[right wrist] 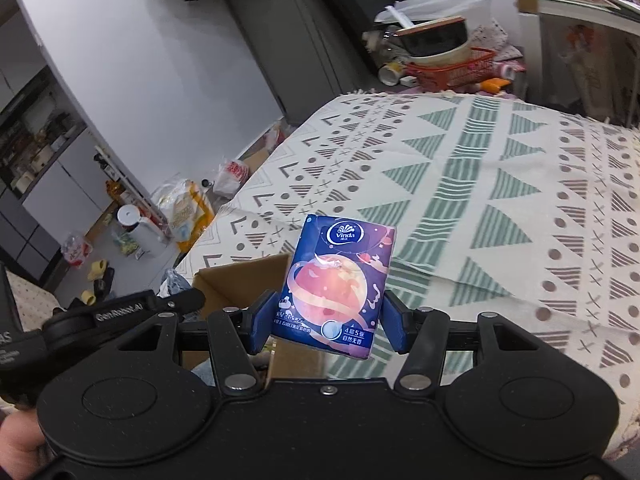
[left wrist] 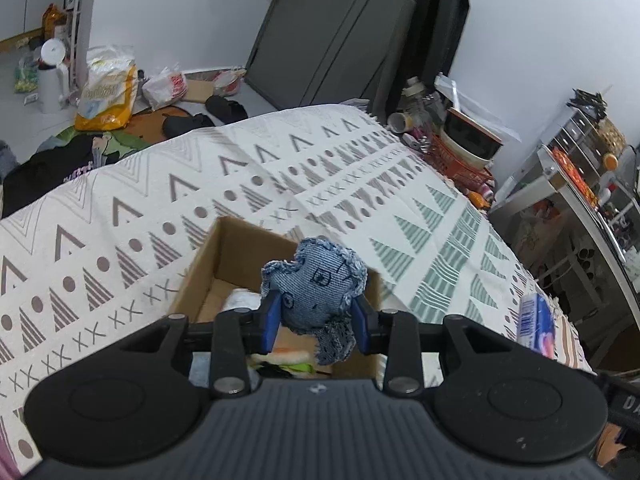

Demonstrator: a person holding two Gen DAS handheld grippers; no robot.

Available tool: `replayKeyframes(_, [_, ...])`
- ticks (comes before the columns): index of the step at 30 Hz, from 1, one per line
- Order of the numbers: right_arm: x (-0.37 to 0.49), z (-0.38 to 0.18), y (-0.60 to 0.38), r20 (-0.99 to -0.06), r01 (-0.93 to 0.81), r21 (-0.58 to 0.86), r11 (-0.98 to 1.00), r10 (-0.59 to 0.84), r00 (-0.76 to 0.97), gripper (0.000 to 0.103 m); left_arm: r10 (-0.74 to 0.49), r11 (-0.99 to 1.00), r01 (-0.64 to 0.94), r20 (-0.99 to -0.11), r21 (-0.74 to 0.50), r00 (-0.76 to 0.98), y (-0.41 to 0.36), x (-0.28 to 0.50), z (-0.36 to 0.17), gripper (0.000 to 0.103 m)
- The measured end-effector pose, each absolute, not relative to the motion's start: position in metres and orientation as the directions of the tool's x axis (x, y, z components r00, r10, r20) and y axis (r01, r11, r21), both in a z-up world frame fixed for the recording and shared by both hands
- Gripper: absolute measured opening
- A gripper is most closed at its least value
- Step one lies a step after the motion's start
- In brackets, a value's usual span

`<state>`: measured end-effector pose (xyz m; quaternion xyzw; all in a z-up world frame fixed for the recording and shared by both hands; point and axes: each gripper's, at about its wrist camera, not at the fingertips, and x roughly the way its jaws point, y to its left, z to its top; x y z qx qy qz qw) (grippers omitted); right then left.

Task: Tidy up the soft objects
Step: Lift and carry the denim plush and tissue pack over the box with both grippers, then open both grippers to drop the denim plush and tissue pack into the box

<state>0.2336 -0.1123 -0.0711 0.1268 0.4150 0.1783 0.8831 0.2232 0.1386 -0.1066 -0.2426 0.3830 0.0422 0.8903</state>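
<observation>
My left gripper (left wrist: 316,320) is shut on a frayed blue denim plush (left wrist: 316,288) and holds it above an open cardboard box (left wrist: 240,248) on the patterned tablecloth (left wrist: 160,208). Inside the box lie a white soft item (left wrist: 242,300) and an orange-and-green one (left wrist: 286,358), partly hidden. My right gripper (right wrist: 326,320) is shut on a blue tissue pack (right wrist: 338,280) with a planet print, held upright just right of the same box (right wrist: 244,276). The left gripper's body (right wrist: 100,316) shows at the left of the right wrist view. The tissue pack (left wrist: 536,320) appears at the right of the left wrist view.
An orange basket (right wrist: 452,68) with bowls and clutter stands at the table's far end. Bags, a white jug (left wrist: 52,76) and clothes lie on the floor beyond the table's left edge. A shelf unit (left wrist: 580,176) stands to the right.
</observation>
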Motion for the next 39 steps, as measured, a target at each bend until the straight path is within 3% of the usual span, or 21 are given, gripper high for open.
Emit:
replayKeyframes(6, [0.239,-0.075,-0.077,-0.693,-0.26,0.348,0.901,0.434,0.575,0.054,-0.146,0.857,-0.267,-0.703,-0.442,0.696,0.161,0.224,-0.134,0.04])
replayKeyframes(10, [0.243,-0.081,-0.054,-0.702,-0.281,0.338,0.898,0.439,0.561,0.054,-0.135,0.838,-0.294,-0.697,-0.459,0.704,0.177,0.221,-0.143,0.052])
replayKeyframes(18, [0.251,-0.087,-0.018,-0.701,-0.315,0.348,0.883,0.468,0.538,0.055,-0.112,0.813,-0.327,-0.681,-0.482,0.724,0.193,0.206,-0.139,0.064])
replayKeyframes(21, [0.254,-0.088,-0.014,-0.7,-0.306,0.364,0.88,0.475,0.533,0.068,-0.108,0.814,-0.331,-0.684,-0.477,0.721,0.194,0.204,-0.139,0.065])
replayKeyframes(22, [0.254,-0.088,-0.015,-0.703,-0.29,0.362,0.886,0.464,0.539,0.084,-0.1,0.814,-0.337,-0.687,-0.472,0.719,0.194,0.204,-0.139,0.065])
replayKeyframes(23, [0.253,-0.088,-0.019,-0.702,-0.269,0.355,0.895,0.445,0.555,0.091,-0.092,0.816,-0.342,-0.69,-0.465,0.718,0.194,0.204,-0.139,0.066])
replayKeyframes(28, [0.245,-0.085,-0.038,-0.708,-0.24,0.335,0.911,0.411,0.575,0.091,-0.081,0.826,-0.338,-0.688,-0.451,0.721,0.19,0.2,-0.135,0.077])
replayKeyframes(39, [0.221,-0.074,-0.07,-0.718,-0.196,0.302,0.933,0.358,0.596,0.098,-0.072,0.868,-0.294,-0.686,-0.401,0.724,0.165,0.187,-0.12,0.079])
